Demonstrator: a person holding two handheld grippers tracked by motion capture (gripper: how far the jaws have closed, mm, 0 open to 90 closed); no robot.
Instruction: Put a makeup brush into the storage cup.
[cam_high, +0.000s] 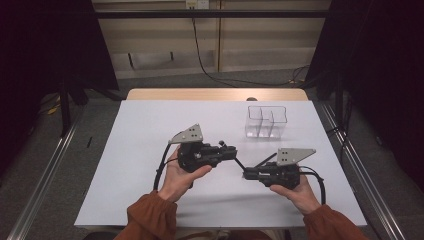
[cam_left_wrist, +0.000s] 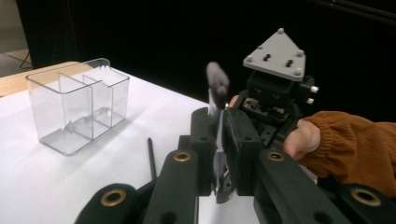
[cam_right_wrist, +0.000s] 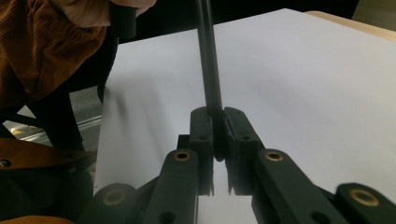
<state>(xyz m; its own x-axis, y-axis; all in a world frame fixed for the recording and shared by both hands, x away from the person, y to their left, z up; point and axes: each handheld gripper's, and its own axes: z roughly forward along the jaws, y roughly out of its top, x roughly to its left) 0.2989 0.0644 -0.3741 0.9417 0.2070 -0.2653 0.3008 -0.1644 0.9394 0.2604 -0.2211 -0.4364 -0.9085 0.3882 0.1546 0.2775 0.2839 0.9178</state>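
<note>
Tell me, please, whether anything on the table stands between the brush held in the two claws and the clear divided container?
Nothing visible does. The brush is gripped by both the left claw and the right claw, and bare table lies between it and the clear container.

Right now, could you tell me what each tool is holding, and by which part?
Both hold one slim black brush. The left tool clamps its silvery neck below the grey bristle tip; the right tool clamps the black handle's other end.

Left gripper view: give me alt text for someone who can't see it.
The left gripper is shut on a thin brush with a grey tip, standing upright. Behind it is the right gripper in a hand; a clear plastic organizer stands left on the white table.
</note>
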